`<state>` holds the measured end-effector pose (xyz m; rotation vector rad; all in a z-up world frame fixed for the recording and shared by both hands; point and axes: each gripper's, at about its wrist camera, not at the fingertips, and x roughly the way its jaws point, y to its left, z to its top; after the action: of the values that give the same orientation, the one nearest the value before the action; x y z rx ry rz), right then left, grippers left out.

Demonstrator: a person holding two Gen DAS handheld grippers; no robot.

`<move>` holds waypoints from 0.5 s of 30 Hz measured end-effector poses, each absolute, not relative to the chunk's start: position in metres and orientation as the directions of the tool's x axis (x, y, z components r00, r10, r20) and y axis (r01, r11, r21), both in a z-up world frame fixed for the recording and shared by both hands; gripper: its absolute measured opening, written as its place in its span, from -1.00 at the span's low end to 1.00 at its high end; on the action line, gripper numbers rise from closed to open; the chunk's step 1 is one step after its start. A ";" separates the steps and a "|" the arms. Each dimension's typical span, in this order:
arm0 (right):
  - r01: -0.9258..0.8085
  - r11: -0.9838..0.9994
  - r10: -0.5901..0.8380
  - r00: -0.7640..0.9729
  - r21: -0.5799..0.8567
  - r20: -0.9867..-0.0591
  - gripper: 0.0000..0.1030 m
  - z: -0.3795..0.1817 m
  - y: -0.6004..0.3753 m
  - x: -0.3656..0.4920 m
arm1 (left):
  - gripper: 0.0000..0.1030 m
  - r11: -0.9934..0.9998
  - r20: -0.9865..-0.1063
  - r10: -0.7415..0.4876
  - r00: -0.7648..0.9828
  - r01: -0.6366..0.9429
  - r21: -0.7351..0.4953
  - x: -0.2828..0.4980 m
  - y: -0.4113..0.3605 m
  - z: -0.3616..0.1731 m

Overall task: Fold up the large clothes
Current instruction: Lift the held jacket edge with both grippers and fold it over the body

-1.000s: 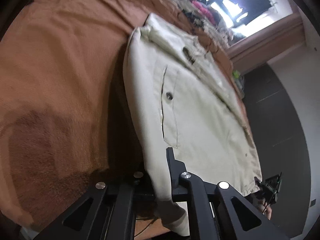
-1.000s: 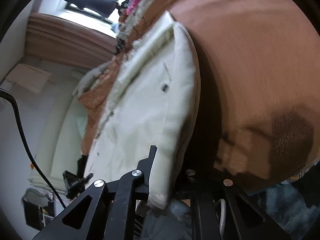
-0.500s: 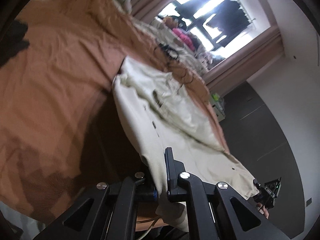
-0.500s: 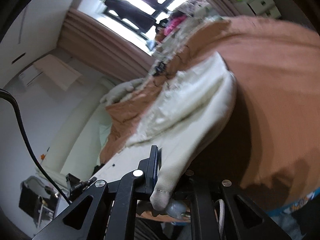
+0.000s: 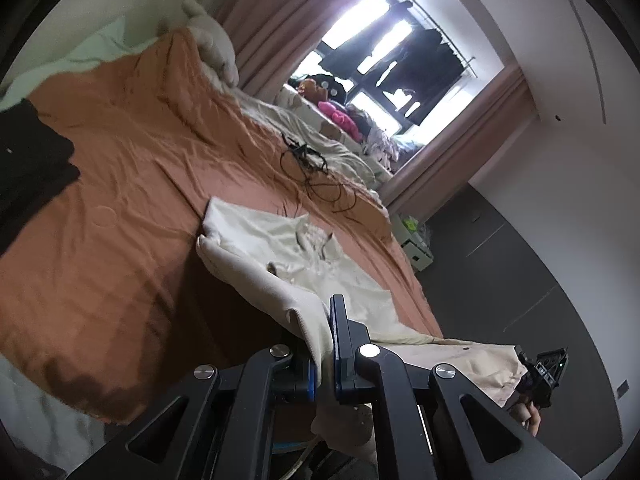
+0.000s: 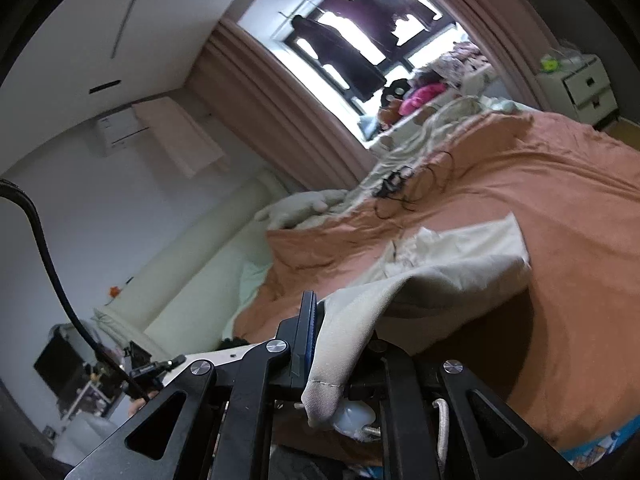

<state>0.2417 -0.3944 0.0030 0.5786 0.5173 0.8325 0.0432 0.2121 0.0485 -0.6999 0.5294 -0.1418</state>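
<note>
- We are pinching the near hem of the cream jacket with the left gripper; its jaws are pressed together on the fabric, which is passing between them and hanging down below.
- We are doing the same with the right gripper: its jaws are clamped on the other near corner of the hem, and a stitched tip of cloth is dangling beneath them.
- From both sets of jaws the jacket is running straight ahead and away from us, lifted off the bed at our end and sagging down onto the orange bedspread further out.
- The far end, with the collar, is lying flat on the bedspread, so the long axis is pointing from the jaws toward the window.
- Neither gripper is nearer: each is holding one corner, the hem stretched between them; the right gripper is showing at the far right of the left wrist view.
- We judge the coming move as carrying the hem forward along that axis over the collar end, both hands level to keep the fold square.
- Beyond the jacket a tangle of black cable is lying on the bedspread, apart from the garment.
</note>
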 end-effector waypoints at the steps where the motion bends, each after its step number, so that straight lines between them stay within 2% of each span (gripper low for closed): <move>1: -0.545 0.528 0.807 0.560 0.651 -0.187 -0.79 0.005 -0.395 0.237 | -0.89 0.762 -0.414 -0.296 0.861 -0.049 -0.646 0.038 0.211 0.052; 7: -0.573 0.493 0.827 0.544 0.655 -0.146 -0.79 0.002 -0.404 0.223 | -0.89 0.770 -0.398 -0.287 0.872 -0.037 -0.637 0.006 0.205 0.059; 15: -0.511 0.523 0.808 0.553 0.682 -0.205 -0.80 -0.021 -0.404 0.243 | -0.89 0.754 -0.450 -0.294 0.843 -0.085 -0.652 0.031 0.210 0.041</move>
<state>0.2427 -0.4042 -0.0211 0.6067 0.5488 0.8385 0.0309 0.2096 0.0409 -0.7172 0.5678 -0.1214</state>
